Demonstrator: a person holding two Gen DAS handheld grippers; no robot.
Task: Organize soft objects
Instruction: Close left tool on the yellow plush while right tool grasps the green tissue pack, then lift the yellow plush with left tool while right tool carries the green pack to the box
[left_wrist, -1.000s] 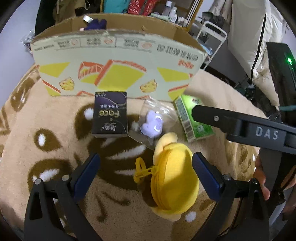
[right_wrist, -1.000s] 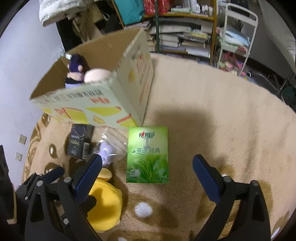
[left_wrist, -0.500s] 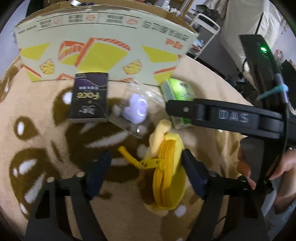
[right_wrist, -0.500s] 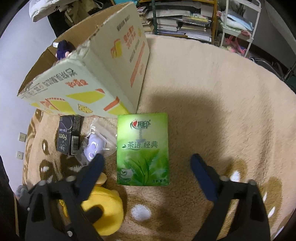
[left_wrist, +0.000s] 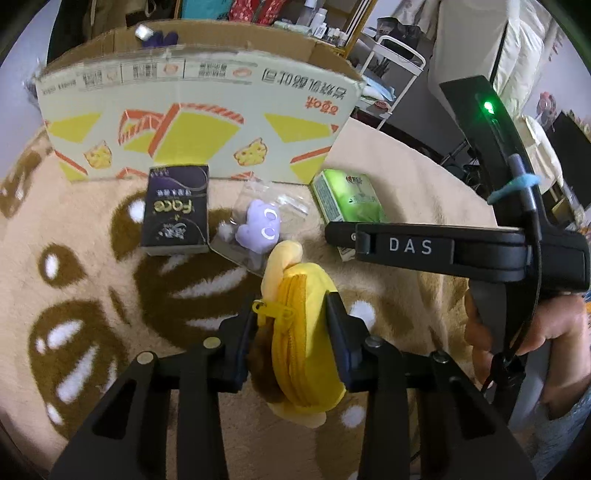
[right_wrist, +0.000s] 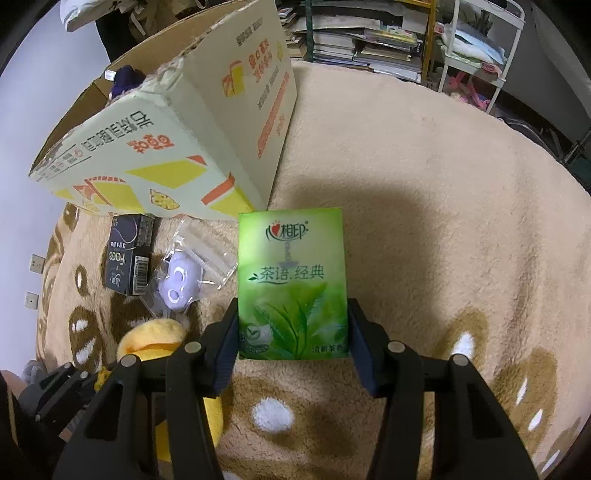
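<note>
Beside the cardboard box (left_wrist: 199, 110), black pack (left_wrist: 176, 210) and bagged purple toy (left_wrist: 258, 229) lie.

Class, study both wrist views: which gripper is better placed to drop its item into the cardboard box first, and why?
Probably the left. The left gripper pinches the yellow plush pouch, facing the cardboard box squarely. The right gripper holds the green tissue pack beside the box's corner.
</note>
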